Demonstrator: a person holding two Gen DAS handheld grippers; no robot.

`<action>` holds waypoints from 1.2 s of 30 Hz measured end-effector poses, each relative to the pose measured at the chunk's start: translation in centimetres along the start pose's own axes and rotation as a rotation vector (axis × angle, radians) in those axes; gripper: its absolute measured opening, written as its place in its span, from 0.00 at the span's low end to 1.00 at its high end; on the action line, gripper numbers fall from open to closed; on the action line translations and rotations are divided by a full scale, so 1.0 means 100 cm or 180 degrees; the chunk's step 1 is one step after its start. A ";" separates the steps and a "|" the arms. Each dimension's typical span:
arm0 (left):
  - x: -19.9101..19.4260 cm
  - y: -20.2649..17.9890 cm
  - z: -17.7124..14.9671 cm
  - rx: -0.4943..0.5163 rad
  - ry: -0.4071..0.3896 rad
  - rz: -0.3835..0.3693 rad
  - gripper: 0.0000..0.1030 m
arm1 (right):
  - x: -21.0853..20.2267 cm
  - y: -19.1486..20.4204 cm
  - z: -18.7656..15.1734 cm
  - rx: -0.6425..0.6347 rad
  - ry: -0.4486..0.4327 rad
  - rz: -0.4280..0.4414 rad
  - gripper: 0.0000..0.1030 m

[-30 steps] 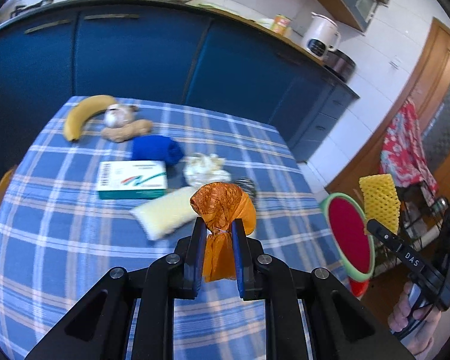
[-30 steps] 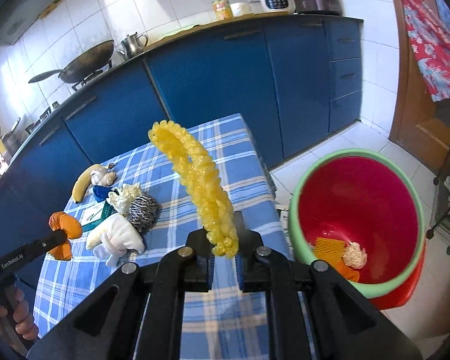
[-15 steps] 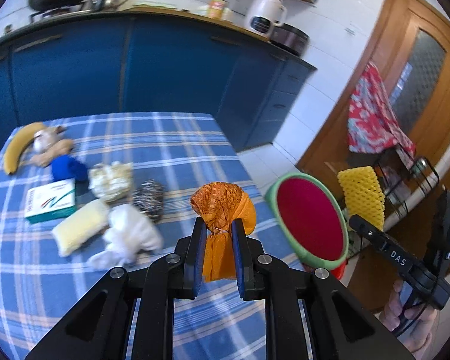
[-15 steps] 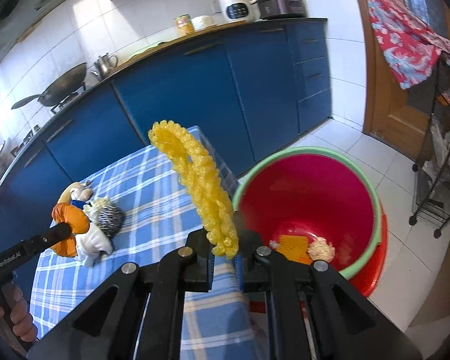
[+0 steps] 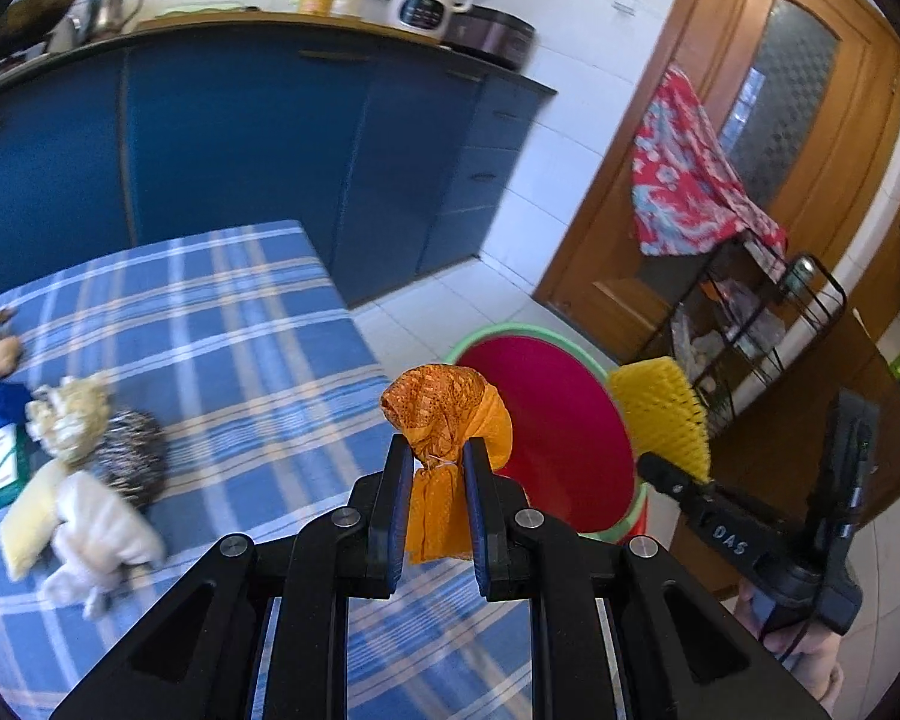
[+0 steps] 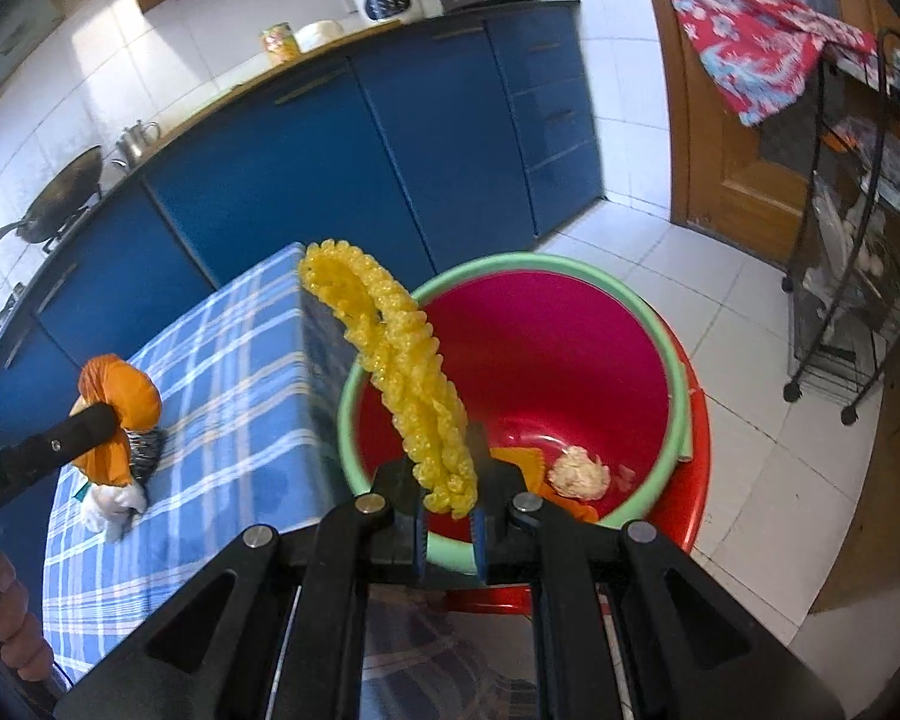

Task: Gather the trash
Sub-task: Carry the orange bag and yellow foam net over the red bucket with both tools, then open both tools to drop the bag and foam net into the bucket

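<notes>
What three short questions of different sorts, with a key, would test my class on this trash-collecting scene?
1. True or false: the left gripper is shut on the orange bag.
2. What does the right gripper hold? A) a banana B) the yellow foam net C) a white cloth
3. Fill in: the red bin with the green rim stands on the ___, beside the checked table.

Key: 1 true. 2 B. 3 floor.
</notes>
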State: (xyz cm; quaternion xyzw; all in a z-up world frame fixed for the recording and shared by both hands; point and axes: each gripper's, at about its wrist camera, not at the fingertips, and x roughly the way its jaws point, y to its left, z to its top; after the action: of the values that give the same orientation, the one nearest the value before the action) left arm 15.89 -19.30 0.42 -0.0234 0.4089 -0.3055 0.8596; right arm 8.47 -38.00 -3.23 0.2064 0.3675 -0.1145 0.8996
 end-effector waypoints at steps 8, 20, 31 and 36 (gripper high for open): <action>0.038 -0.017 0.002 0.0094 0.0172 -0.0051 0.17 | 0.031 -0.027 -0.002 0.0146 0.0188 -0.0086 0.13; 0.078 -0.031 0.003 0.0168 0.0370 -0.0134 0.17 | 0.064 -0.054 0.003 0.0266 0.0287 -0.0224 0.16; 0.098 -0.047 -0.002 0.0284 0.0481 -0.0175 0.17 | 0.057 -0.066 0.006 0.0295 0.0151 -0.0304 0.35; 0.113 -0.057 -0.004 0.0359 0.0554 -0.0165 0.17 | 0.043 -0.071 0.006 0.0310 0.0019 -0.0396 0.35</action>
State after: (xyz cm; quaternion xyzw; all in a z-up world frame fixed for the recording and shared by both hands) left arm 18.13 -30.00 -6.00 0.0412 0.4634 -0.3510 0.8126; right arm 9.37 -44.81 -7.95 0.2270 0.3763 -0.1872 0.8785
